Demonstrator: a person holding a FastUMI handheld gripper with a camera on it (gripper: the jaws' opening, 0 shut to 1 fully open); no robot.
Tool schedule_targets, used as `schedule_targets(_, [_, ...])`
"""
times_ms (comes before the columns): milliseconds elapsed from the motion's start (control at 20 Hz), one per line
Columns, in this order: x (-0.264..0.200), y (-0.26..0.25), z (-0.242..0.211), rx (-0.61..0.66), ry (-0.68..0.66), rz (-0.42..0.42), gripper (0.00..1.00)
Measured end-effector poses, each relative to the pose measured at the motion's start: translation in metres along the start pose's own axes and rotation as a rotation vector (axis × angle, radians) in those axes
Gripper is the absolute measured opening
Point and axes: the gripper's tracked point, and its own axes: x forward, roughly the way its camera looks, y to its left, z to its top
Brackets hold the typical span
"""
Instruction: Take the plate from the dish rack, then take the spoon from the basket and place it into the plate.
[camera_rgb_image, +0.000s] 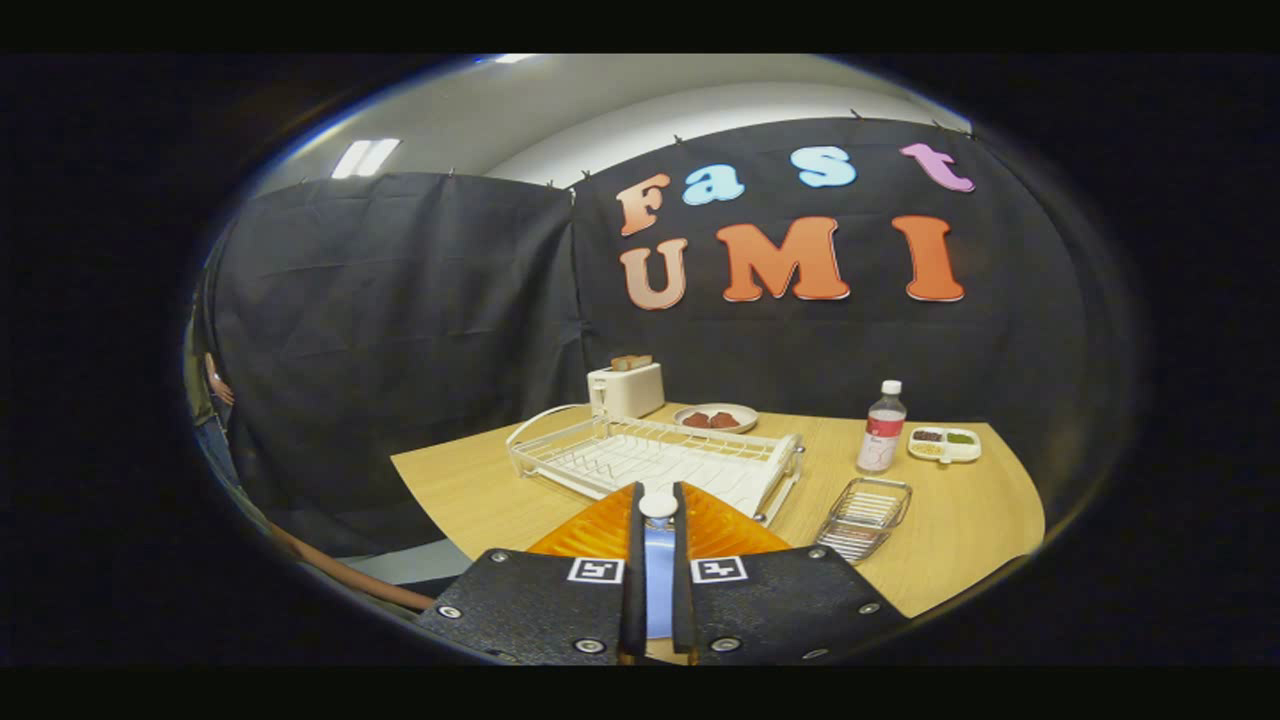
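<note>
Spoon (658, 575) sits in the narrow slot between the two fingers (633, 560), pale handle running back toward the camera and its rounded white end poking out at the tips. Gripper (658, 497) is closed down to a slim gap, and both fingers look pressed on the handle, so it reads as a firm hold.

Orange plate (590, 532) lies flat on the table (960, 520) directly below and just ahead of the fingertips, touching or nearly touching the near side of the white dish rack (655, 460). The rack looks empty and so does the wire basket (865, 512) just beside the plate, toward the bottle.

Step judged: plate is out, spoon is picked, and the last step, the drop into the plate, is in hand. Next move likely calls for a short descent over the plate's middle, then spreading the fingers so the spoon lands inside the rim and doesn't slide off the ribbed surface.

Room: the near table edge runs just under the gripper, so the release should stay forward of it. The rack's raised near side bounds the plate on the far side, and the basket bounds it on one flank. The other flank is open wood. Toaster (625, 388), a dish of food (715, 417), the bottle (882, 428) and a small divided tray (944, 444) stand well beyond, out of the way.
</note>
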Motion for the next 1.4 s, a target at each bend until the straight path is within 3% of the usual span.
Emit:
schedule_targets(500, [0.021, 0.015, -0.053, -0.064, 0.074, 0.11, 0.12])
schedule_targets(700, [0.02, 0.002, -0.051, -0.046, 0.068, 0.083, 0.19])
schedule_targets(1000, [0.019, -0.017, -0.03, -0.013, 0.03, 0.009, 0.39])
schedule_targets(1150, [0.016, -0.029, -0.004, -0.023, -0.023, -0.049, 0.58])
schedule_targets(1400, [0.004, -0.054, 0.056, -0.002, -0.151, -0.181, 0.79])
